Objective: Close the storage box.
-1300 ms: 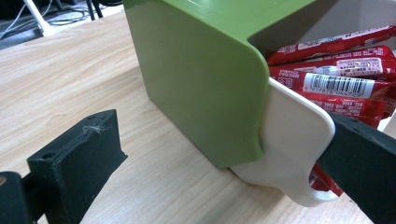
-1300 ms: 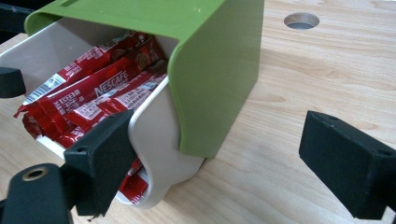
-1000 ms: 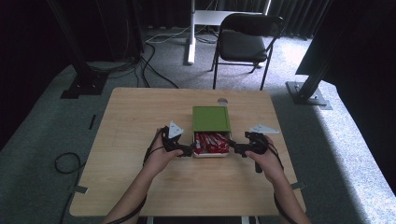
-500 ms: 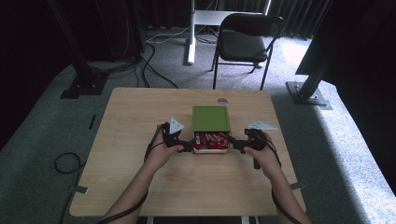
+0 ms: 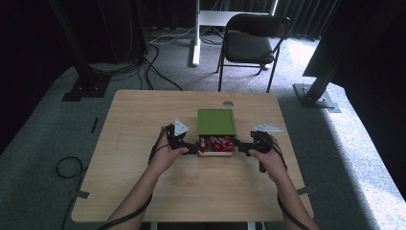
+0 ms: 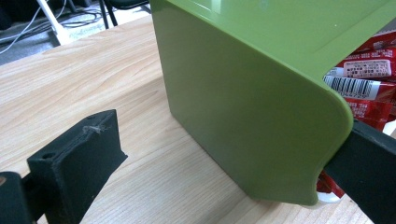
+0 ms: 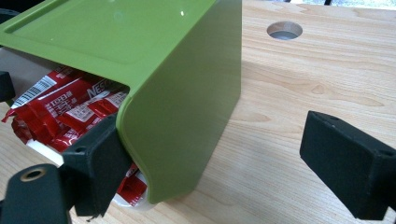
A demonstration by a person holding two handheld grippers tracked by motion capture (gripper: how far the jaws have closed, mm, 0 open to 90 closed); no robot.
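You're working the green lid [image 5: 216,121] off the white box of red packets [image 5: 216,143] near the table's [image 5: 143,191] centre. Your left gripper [image 5: 190,147] and right gripper [image 5: 243,148] gape wide, straddling its near corners, gripping nothing. Next, likely pinch and lift; bare tabletop lies all around.

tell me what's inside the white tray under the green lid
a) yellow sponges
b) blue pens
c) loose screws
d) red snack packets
d: red snack packets with white lettering and a barcode lie packed in the white tray below the raised edge of the green lid, and the high view shows the same red in the tray's uncovered near part.
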